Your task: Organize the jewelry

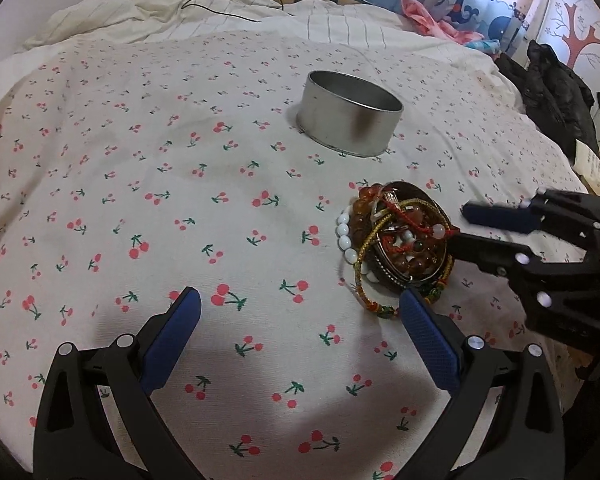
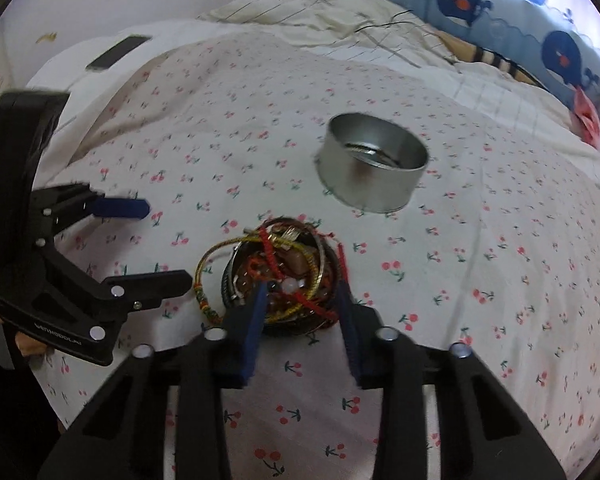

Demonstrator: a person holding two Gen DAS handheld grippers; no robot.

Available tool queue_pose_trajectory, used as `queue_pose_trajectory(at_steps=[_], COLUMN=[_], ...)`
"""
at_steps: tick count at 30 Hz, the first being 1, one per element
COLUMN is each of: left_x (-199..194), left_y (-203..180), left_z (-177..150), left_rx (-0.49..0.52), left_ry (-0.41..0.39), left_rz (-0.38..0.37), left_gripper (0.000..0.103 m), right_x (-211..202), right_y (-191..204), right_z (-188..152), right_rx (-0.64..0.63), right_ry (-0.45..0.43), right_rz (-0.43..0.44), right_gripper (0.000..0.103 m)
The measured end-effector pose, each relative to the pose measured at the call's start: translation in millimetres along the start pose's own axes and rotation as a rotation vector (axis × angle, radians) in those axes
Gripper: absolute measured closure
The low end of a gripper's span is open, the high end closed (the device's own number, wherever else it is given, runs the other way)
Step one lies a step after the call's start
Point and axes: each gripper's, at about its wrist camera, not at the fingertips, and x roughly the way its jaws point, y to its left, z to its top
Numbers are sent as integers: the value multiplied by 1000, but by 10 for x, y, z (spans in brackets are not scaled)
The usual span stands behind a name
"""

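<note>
Progress check: early, by the look of it. Jewelry is all in one tangled pile [image 1: 396, 240], heaped in and over a shallow dark lid [image 1: 416, 276] on the bed [image 1: 140, 160]. White bead bracelet [image 1: 346, 236] and gold cord loop [image 1: 366, 280] hang over the lid edge onto the sheet. Red cord and amber beads knotted on top.

Tin [image 1: 350, 120] stands upright farther back, well apart from the pile. Right wrist view shows only bare metal bottom inside, no jewelry. So nothing is sorted into it.

Right gripper [image 2: 302, 294]: jaws partly spread, straddling the near part of the pile, one finger at each side, tips down among the strands. Not clamped on anything I can see. Whether the fingers touch the lid rim, can't tell. The view is slightly blurred.

Left gripper [image 1: 300, 304]: wide apart, holding nothing, low over the sheet. Its right finger [image 1: 420, 320] is just beside the near edge of the pile, next to the gold loop.

Left to do, my read: pick a piece out of the tangle, carry it to the tin, repeat for basically the whole pile. Tangle is the risk: pulling one strand likely drags others or shifts the lid on soft bedding. Left gripper looks placed to steady the lid.

Phone [image 2: 118, 52] at far edge of bed, irrelevant.
</note>
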Motion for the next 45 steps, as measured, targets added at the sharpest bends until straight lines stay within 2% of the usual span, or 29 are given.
queue_pose_trajectory(at_steps=[1,3,5,10,13,17,18,20,21,24,25,26,30,32,34,36,37,39,42,44,45], left_x=[1,9,7,38,72,132,140,161,165,186,205,218,289,309,315,285,277,255,244,233,221], left_y=[-2,-4,-7,-72,-156,-170,-163,-123,-106,-58,-60,-58,-71,-80,-78,-80,-88,-80,-86,-90,-65], left_z=[-1,1,4,47,87,140,142,147,147,158,158,156,143,139,134,129,137,135,146,160,152], left_rx=[1,2,1,6,15,-8,-11,-31,-30,-40,-34,-31,-24,-22,-21,-15,-11,-9,0,7,7], left_ry=[1,2,1,-4,-6,-3,-1,12,11,19,29,35,57,64,61,54,52,51,54,52,51], left_rz=[-1,1,-2,-75,-169,-227,-249,-262,-269,-282,-297,-306,-345,-349,-344,-331,-323,-314,-306,-292,-287], left_gripper=[8,8,8,8,8,9,9,15,16,28,41,48,61,77,87,91,98,100,100,100,100], right_x=[23,39,-19,-128,-199,-175,-144,-156,-180,-258,-251,-241,-265,-260,-228,-171,-145,-81,23,78,93], right_y=[-3,-39,-98,-243,-289,-319,-299,-248,-215,-161,-160,-161,-223,-251,-215,-168,-144,-109,-87,-92,-97], right_z=[-9,-8,-7,13,17,5,2,-23,-24,-11,-15,-25,-58,-71,-75,-75,-72,-65,-54,-57,-54], right_rx=[-3,8,46,134,151,159,149,132,109,67,54,36,18,20,-3,-20,-29,-48,-46,-40,-36], right_ry=[7,7,-20,-71,-96,-69,-53,-67,-83,-120,-115,-104,-90,-80,-70,-52,-47,-31,-2,19,22], right_rz=[-5,-1,33,69,56,71,69,41,10,12,-8,-35,-90,-51,-39,-7,-9,4,33,55,47], right_gripper=[87,96,101,101,101,99,94,39,38,38,38,38,38,38,38,38,38,41,54,72,74])
